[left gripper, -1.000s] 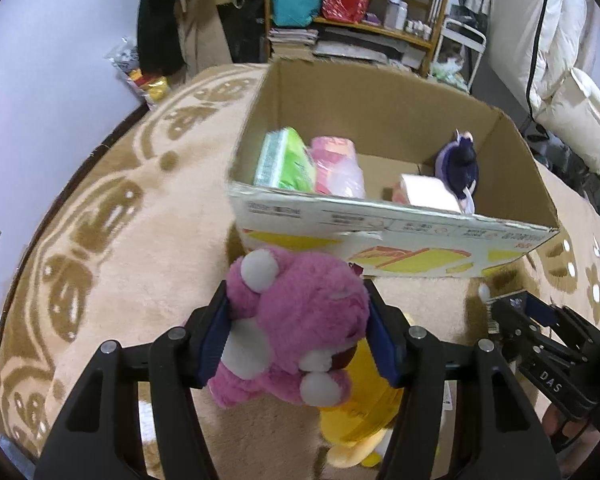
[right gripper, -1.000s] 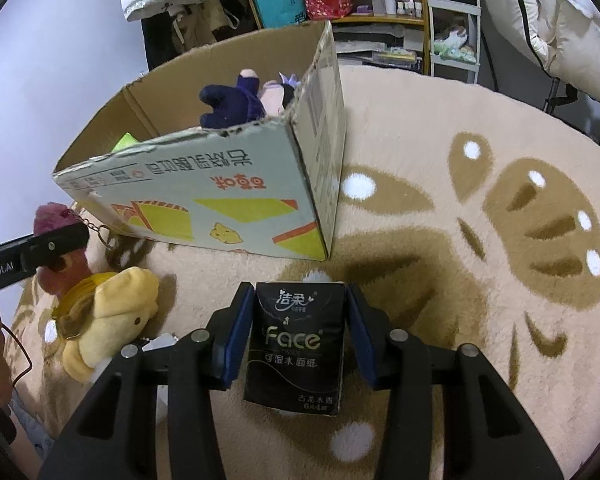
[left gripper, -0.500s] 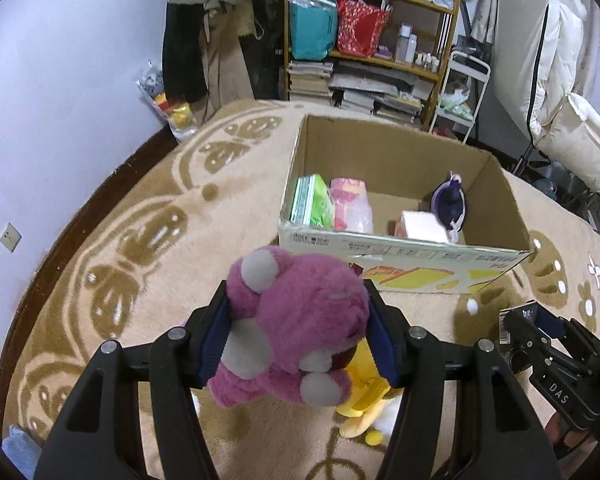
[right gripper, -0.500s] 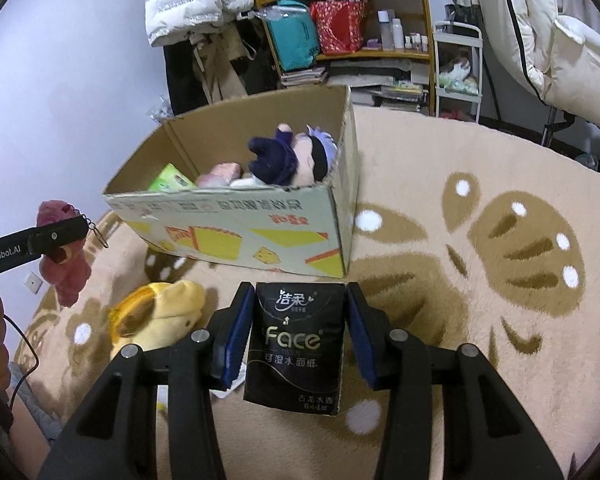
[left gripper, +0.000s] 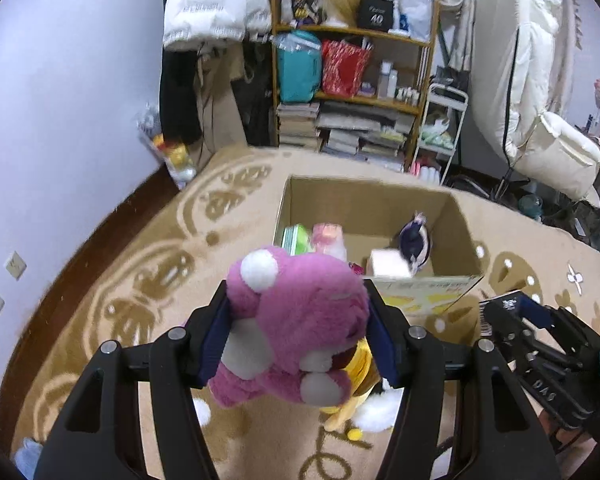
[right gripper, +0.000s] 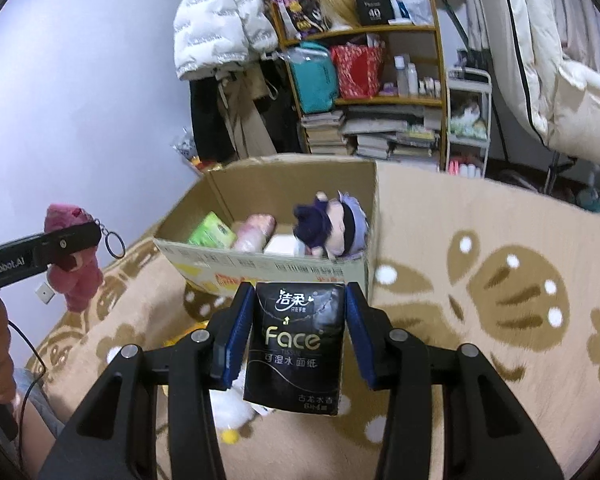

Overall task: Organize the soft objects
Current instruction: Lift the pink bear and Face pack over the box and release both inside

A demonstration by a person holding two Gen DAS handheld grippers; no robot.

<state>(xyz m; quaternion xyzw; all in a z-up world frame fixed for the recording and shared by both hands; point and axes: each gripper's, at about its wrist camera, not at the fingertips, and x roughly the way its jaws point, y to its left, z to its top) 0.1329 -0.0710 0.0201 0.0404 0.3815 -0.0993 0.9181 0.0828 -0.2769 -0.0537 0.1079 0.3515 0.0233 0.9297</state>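
1. Ahead of both grippers and below them, the open brown cardboard box is sitting on the beige patterned carpet, its printed near wall facing them.
2. The left gripper is clenching its jaws on a fuzzy pink plush bear, squashy and rounded, dangling a metal key ring in the right wrist view.
3. The right gripper is grasping a slim black plastic-wrapped tissue pack, upright, long axis pointing towards the box.
4. Each is looking about equally near the box.
5. A yellow plush toy is lying on the carpet beneath.
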